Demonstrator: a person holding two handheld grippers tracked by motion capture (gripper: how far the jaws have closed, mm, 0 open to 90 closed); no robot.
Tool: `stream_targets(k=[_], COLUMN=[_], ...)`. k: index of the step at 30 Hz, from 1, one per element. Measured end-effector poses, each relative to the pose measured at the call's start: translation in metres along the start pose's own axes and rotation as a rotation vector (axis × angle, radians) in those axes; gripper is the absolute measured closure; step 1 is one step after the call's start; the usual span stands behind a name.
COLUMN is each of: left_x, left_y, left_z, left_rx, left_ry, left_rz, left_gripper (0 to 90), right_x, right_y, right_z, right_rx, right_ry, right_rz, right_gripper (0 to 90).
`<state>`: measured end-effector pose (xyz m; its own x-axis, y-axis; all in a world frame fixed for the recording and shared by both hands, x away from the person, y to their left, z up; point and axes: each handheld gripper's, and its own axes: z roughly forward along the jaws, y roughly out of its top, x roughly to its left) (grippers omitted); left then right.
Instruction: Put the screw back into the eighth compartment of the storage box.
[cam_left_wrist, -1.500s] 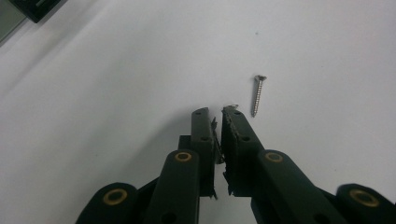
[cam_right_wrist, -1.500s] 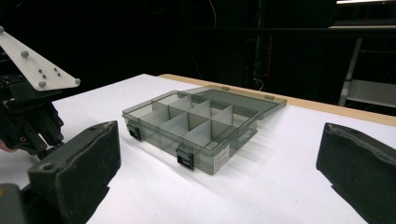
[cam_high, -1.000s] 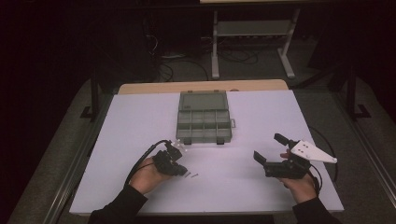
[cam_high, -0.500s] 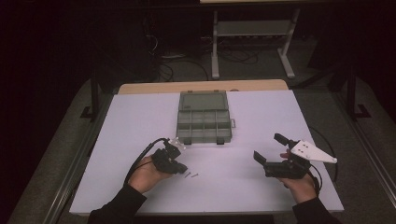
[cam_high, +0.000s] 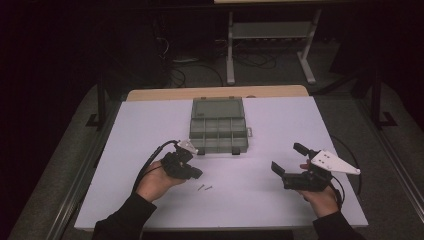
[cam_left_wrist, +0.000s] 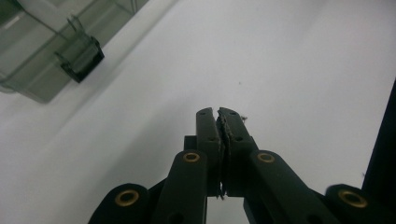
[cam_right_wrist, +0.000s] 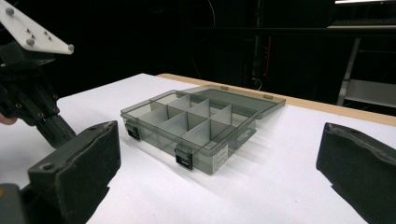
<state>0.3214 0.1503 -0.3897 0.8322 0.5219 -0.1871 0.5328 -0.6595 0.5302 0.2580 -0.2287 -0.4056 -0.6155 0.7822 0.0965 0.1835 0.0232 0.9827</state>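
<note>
An open grey compartment box (cam_high: 218, 131) lies in the middle of the white table (cam_high: 260, 200), lid folded back, and its compartments look empty in the right gripper view (cam_right_wrist: 187, 126). Two small dark screws (cam_high: 204, 188) lie loose on the table just in front of my left gripper (cam_high: 198, 175). That gripper is shut, its pads pressed together (cam_left_wrist: 218, 112) low over the table, and I see nothing gripped between them. My right gripper (cam_high: 288, 158) is held wide open at the right, facing the box (cam_right_wrist: 222, 133), with nothing between its pads.
The box's front latch (cam_left_wrist: 81, 58) shows at the upper left of the left gripper view. A wooden strip (cam_high: 215, 93) edges the table's far side. Beyond it are a dark floor, cables and a metal stand (cam_high: 270, 35).
</note>
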Motion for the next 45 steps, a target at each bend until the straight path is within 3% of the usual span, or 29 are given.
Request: stream_targets(k=[22,41,44,45], left_x=[0.012,0.024,0.027,0.026], left_y=[0.044,0.081,0.089,0.092], left_z=[-0.011,-0.008,-0.004,-0.003], left_rx=[-0.076,-0.121,-0.122,-0.13], left_ry=[-0.028,-0.043,-0.039,-0.039], left_rz=[0.005,-0.001,0.031,0.021], left_gripper=[88.1,88.1,88.1,88.1], right_x=[0.0,0.0,-0.001,-0.001], right_y=[0.0,0.0,0.0,0.0], right_z=[0.0,0.0,0.0,0.0], right_rx=[-0.001,0.001,0.003,0.003], right_ry=[0.002,0.004,0.003,0.003], right_rz=[0.002,0.005,0.005,0.005], right_gripper=[0.0,0.0,0.0,0.0])
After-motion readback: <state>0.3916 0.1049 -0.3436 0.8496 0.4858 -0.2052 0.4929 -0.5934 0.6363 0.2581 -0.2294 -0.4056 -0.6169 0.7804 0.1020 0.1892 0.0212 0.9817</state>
